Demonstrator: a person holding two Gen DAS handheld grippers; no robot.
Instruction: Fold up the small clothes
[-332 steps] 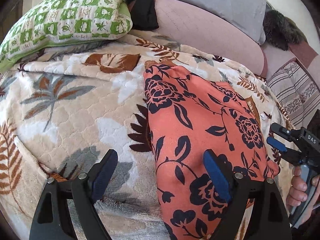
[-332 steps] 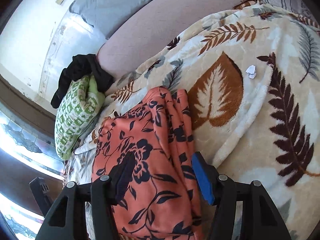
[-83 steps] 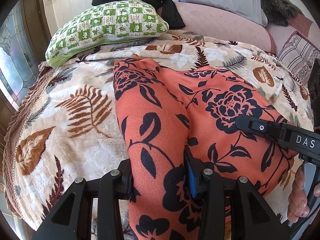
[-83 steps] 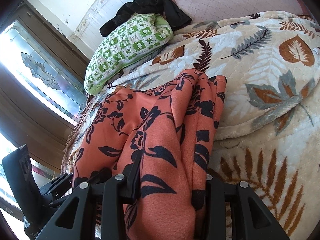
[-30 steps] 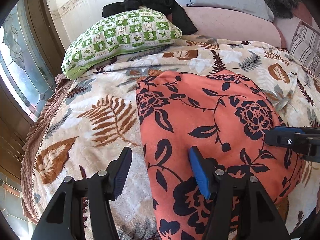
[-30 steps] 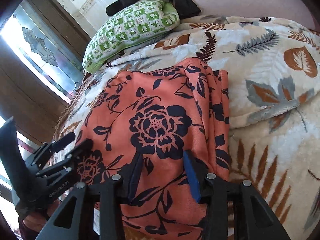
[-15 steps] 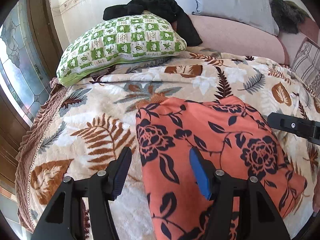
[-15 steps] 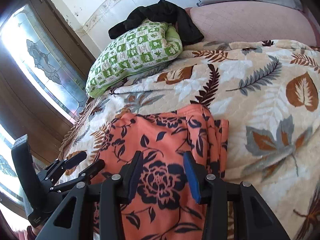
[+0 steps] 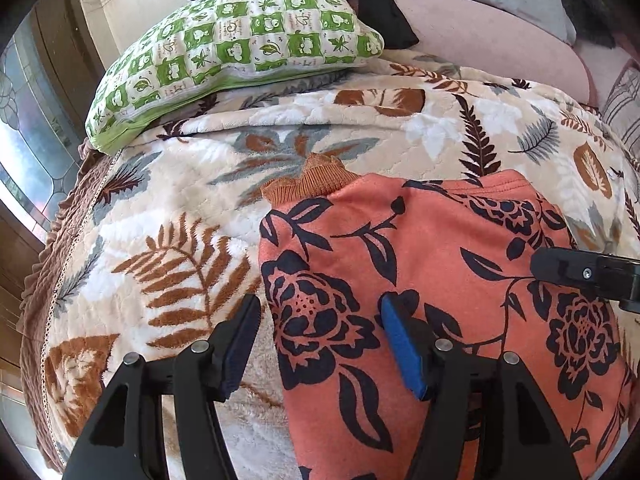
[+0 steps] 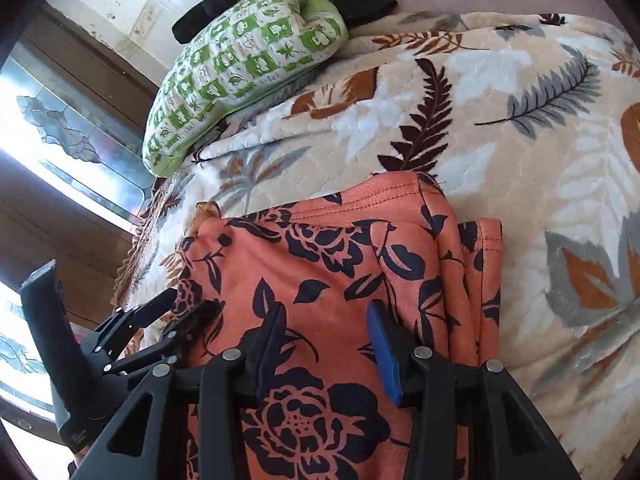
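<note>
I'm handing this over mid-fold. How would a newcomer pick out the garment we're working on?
Start from the bed's cream leaf-print blanket. A green-and-white checked pillow lies at its far end, and nearer the camera, under both open grippers, lies the folded garment. It alone is salmon-orange with black roses, a ribbed orange cuff poking from its far edge.

Bright daylight glares from the window (image 10: 60, 136) at left; sharp centres, edges bowed, perhaps vignetted.

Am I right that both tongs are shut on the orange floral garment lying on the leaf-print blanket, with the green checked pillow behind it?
Not quite: both tongs are open. The left tongs and the right tongs show a clear gap in their own wrist views, gripping nothing. The orange floral garment does lie on the leaf-print blanket, with the green checked pillow behind it.
</note>
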